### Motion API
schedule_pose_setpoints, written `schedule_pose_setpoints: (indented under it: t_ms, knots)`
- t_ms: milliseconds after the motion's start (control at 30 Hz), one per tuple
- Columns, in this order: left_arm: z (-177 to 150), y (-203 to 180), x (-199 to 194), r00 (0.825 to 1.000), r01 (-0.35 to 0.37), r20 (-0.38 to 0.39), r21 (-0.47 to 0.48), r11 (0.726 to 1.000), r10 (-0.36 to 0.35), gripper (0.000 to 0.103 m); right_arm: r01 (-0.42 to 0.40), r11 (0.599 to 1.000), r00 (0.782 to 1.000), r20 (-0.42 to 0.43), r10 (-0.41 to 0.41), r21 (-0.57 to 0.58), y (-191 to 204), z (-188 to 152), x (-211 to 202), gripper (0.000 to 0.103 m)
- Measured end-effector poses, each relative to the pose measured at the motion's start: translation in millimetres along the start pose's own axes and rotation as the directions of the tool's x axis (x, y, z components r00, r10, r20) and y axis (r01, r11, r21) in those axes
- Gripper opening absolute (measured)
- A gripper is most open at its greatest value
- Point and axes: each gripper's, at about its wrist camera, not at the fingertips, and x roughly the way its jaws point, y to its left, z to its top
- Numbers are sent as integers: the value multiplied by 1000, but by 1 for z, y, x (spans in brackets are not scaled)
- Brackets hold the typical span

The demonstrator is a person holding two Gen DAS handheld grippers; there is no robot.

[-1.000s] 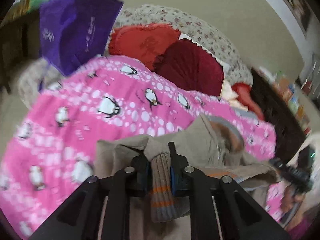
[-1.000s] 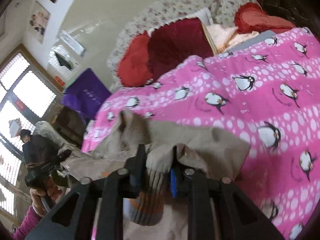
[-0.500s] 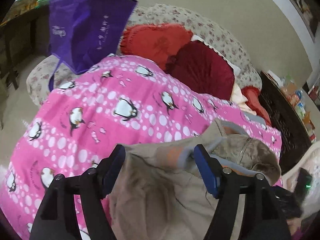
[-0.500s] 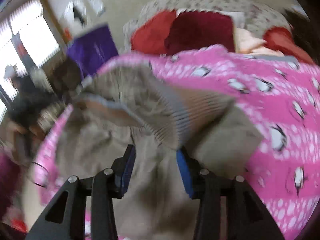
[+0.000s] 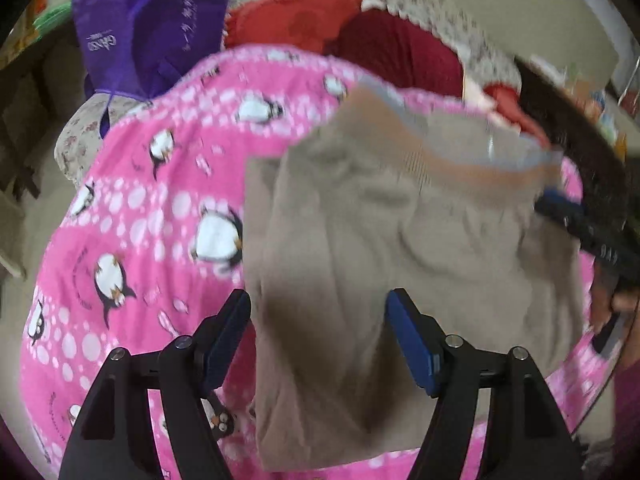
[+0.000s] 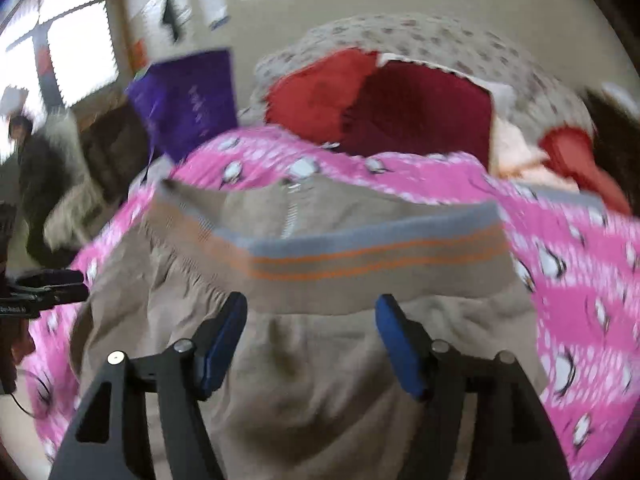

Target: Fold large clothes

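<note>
The beige jacket (image 5: pixel 360 240) lay spread across the pink penguin blanket (image 5: pixel 140 200), filling the centre and lower part of both views, its striped ribbed hem (image 6: pixel 360 256) running across mid-frame. The left gripper (image 5: pixel 318 332) stood wide with nothing pinched. The right gripper (image 6: pixel 310 334) had just been opening and gripped nothing.

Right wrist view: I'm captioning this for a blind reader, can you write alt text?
The right gripper hovers open over a beige jacket lying on a pink penguin blanket, its striped hem folded across just ahead of the jaws, which have just been opening. Red cushions sit behind.
</note>
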Motion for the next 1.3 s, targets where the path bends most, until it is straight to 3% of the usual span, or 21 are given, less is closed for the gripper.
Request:
schedule_pose_setpoints:
  t_ms: [100,167,300,367,500,633,700,767,867,1000,1100,1233,1300]
  knots:
    - [-2,-1,13,1000,-6,-16,-34,999,6,60,66,998,996,-64,-66,-5,10,4,26,70]
    - [1,-1,17,1000,-30,-9,-51,998,30,60,66,997,996,-71,-63,44,5,4,36,68]
    - [12,-1,16,998,-58,15,-76,995,59,60,89,993,996,-24,-88,82,2,8,39,20]
    - [20,-2,14,996,-75,39,-82,994,78,60,64,991,997,29,-67,114,-3,14,30,14]
    - [31,-3,25,991,-114,53,-89,989,119,60,42,979,997,49,-52,201,-17,28,37,14]
    - [32,-1,41,987,-154,36,-94,984,158,60,37,981,999,26,-43,188,-17,25,48,18]
    - [31,0,46,988,-150,29,-105,983,154,60,31,983,999,20,-35,181,-16,20,35,41]
    - [32,-1,48,987,-152,30,-106,983,156,60,2,982,1000,11,-4,191,-18,9,14,47]
    - [32,-2,51,986,-158,33,-103,982,162,60,0,984,1000,-8,1,177,-23,-10,-11,48]
    - [32,-4,59,984,-175,28,-89,981,178,60,164,975,986,-31,-161,147,-47,-38,-23,48]
    - [34,-3,67,980,-195,25,-86,977,198,60,272,931,962,-90,-258,245,-91,-47,-6,44]
    - [32,1,57,983,-179,16,-100,979,181,60,199,927,980,-78,-184,319,-102,-50,-20,42]
    - [27,3,45,986,-165,17,-96,982,167,60,175,937,985,-47,-168,301,-93,-55,-40,49]
